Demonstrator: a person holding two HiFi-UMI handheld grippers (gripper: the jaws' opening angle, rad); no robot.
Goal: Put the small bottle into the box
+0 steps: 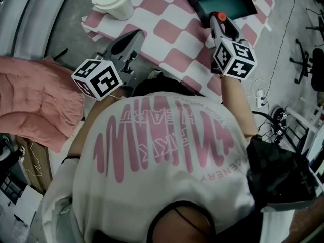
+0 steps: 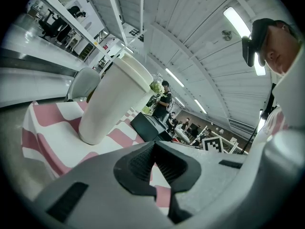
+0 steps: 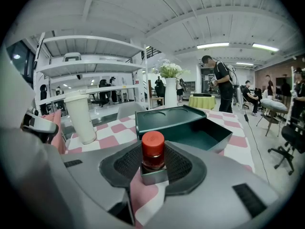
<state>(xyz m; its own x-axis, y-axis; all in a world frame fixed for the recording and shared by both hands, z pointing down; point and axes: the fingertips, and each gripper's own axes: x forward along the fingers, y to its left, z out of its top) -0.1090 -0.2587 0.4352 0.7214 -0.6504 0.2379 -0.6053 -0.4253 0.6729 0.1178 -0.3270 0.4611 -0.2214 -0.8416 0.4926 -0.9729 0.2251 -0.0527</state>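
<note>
Right tongs (image 3: pixel 152 165) are gripping the small bottle (image 3: pixel 153 149) with a red cap, upright above the checked table (image 3: pixel 109 132), just before the open green box (image 3: pixel 217 133). Left tongs (image 2: pixel 153 162) are closed and empty, near a white cup (image 2: pixel 112 101).

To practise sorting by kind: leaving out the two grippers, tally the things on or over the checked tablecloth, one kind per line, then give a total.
white lidded cup: 1
dark green box: 1
small bottle with red cap: 1
Total: 3
</note>
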